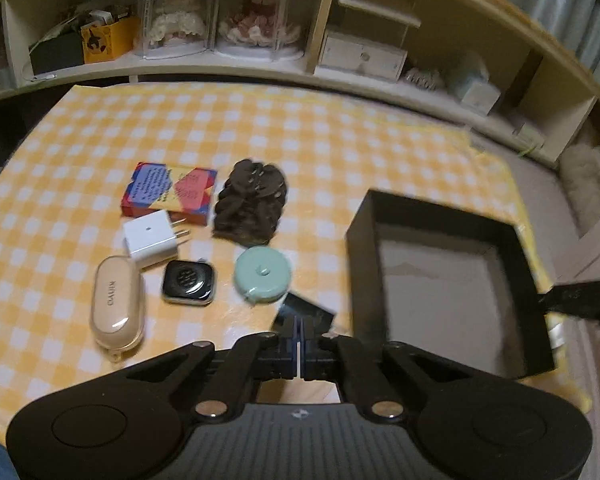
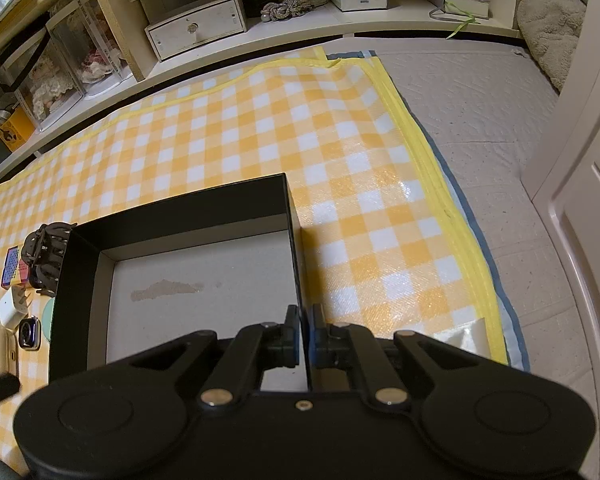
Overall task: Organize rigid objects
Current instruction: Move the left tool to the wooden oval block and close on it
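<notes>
My left gripper [image 1: 299, 320] is shut on a thin black card [image 1: 320, 314], which is tilted just above the yellow checked mat. Ahead of it on the mat lie a mint tape measure [image 1: 263, 276], a smartwatch body [image 1: 189, 282], a beige earbud case [image 1: 118, 308], a white charger plug [image 1: 152, 238], a colourful card box [image 1: 168, 194] and a dark hair claw [image 1: 250, 204]. An open black box [image 1: 364, 280] stands to the right with a bare grey floor. My right gripper [image 2: 305, 312] is shut on the black box's [image 2: 172, 208] right wall.
A low shelf unit [image 2: 340, 20] with doll cases, a small drawer and tissues runs along the mat's far edge. Grey padded floor [image 2: 480, 120] and a white door [image 2: 588, 208] lie to the right of the mat. The right gripper [image 1: 580, 296] shows at the box's far side in the left wrist view.
</notes>
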The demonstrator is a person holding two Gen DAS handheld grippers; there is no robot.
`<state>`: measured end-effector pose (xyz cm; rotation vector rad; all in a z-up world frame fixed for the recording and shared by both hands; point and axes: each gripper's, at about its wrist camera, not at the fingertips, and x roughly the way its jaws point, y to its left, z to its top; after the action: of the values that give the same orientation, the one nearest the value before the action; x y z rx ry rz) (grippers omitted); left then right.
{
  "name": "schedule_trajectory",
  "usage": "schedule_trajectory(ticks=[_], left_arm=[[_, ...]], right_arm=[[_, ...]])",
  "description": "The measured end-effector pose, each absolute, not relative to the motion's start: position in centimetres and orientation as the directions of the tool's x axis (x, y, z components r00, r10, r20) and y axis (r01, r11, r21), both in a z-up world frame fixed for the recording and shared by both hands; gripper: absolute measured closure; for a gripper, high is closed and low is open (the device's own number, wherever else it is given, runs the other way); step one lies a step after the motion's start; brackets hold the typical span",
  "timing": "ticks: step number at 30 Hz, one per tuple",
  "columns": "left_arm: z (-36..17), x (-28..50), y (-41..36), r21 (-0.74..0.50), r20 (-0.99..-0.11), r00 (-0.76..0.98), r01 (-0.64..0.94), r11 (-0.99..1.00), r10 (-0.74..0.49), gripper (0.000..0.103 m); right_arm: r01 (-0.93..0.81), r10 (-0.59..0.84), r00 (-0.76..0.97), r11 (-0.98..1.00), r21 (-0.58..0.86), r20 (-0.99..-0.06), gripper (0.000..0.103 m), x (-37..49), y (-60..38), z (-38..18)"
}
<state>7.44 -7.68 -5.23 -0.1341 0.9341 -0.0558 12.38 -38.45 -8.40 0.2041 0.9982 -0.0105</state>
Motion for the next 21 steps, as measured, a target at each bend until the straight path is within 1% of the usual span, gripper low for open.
schedule_trajectory(ticks=[2,4,6,9,10,13,15,18,20,21], left_arm=[[-6.0,7.4,-7.5,-0.135,-0.819,0.564,-0.012,0.991,-0.104,0.093],[-6.8,7.3,-7.8,-0.124,-0.839,0.533,0.008,0.992,-0.109,0.067],[-7.4,7.2,-8.4,-0.081,-0.85,0.518,0.051,0.995,-0.096,0.058],[-8.5,7.3,-9.5,-0.004,-0.877,0.475,0.143,0.99,-0.073,0.052],[-8.9,7.5,-9.8,0.021,-0.888,0.455,0.184,0.983,-0.066,0.048],[-9.9,8.2,-10.8,0.124,-0.901,0.433,0.296,0.947,-0.017,0.042],[-10.3,8.8,-11.0,0.148,-0.909,0.418,0.348,0.926,-0.012,0.041],[-10.9,9.6,-11.1,0.153,-0.92,0.392,0.4,0.904,-0.018,0.041],[-10.9,9.8,-11.1,0.139,-0.925,0.38,0.41,0.901,-0.03,0.046],[-10.8,9.9,-11.0,0.115,-0.929,0.367,0.41,0.905,-0.049,0.052]], right_arm=[[0.101,0.084,0.543,0.981,0.165,-0.835,0.098,12.4,-38.4,-8.4],[0.104,0.086,0.543,0.98,0.168,-0.835,0.098,12.4,-38.5,-8.4],[0.103,0.087,0.543,0.98,0.17,-0.835,0.098,12.4,-38.6,-8.4],[0.102,0.085,0.543,0.981,0.167,-0.835,0.098,12.4,-38.5,-8.4],[0.102,0.085,0.543,0.981,0.166,-0.835,0.098,12.4,-38.5,-8.4],[0.101,0.085,0.543,0.981,0.166,-0.835,0.098,12.4,-38.5,-8.4],[0.101,0.085,0.543,0.981,0.165,-0.836,0.098,12.4,-38.5,-8.4],[0.101,0.085,0.543,0.981,0.166,-0.836,0.098,12.4,-38.5,-8.4],[0.102,0.086,0.543,0.981,0.167,-0.835,0.098,12.4,-38.5,-8.4],[0.102,0.086,0.543,0.981,0.167,-0.835,0.098,12.4,-38.5,-8.4]])
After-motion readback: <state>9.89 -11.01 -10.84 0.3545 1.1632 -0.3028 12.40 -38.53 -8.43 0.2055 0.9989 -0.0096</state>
